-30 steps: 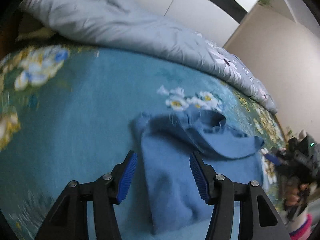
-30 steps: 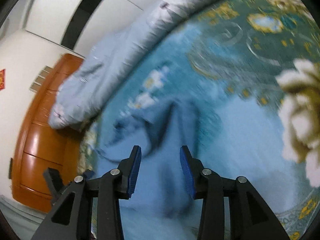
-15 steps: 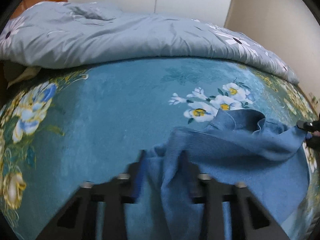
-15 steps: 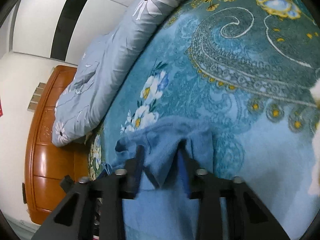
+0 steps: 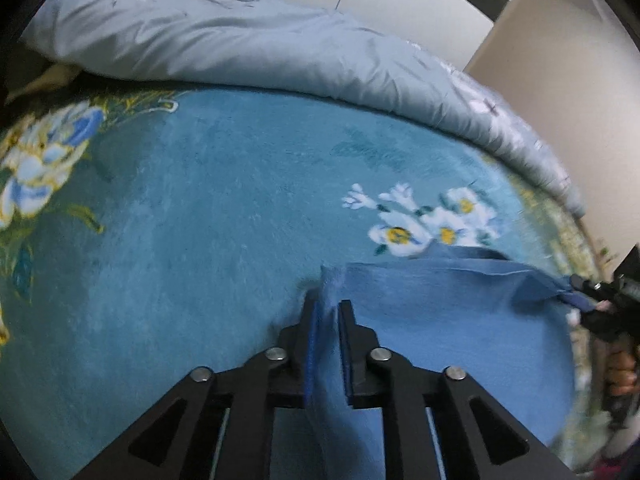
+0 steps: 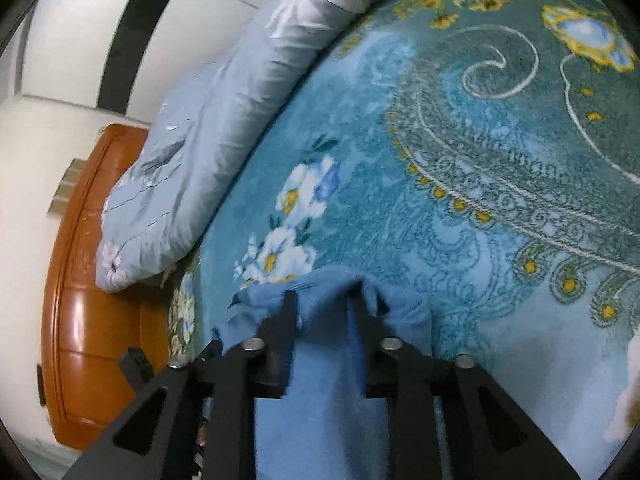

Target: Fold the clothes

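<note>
Jaws of the left gripper (image 5: 328,314) stand narrow and pinch a corner of the blue garment (image 5: 452,328), and jaws of the right gripper (image 6: 324,304) are drawn in on a bunched fold at the garment's opposite corner. Between these two grips the cloth is stretched along its upper edge, its lower part lying on the teal flowered bedspread (image 5: 208,216). Beyond the garment, a rumpled grey quilt (image 5: 224,40) lies along the bedspread's far edge, and a wooden headboard (image 6: 84,280) stands past the quilt's end.
</note>
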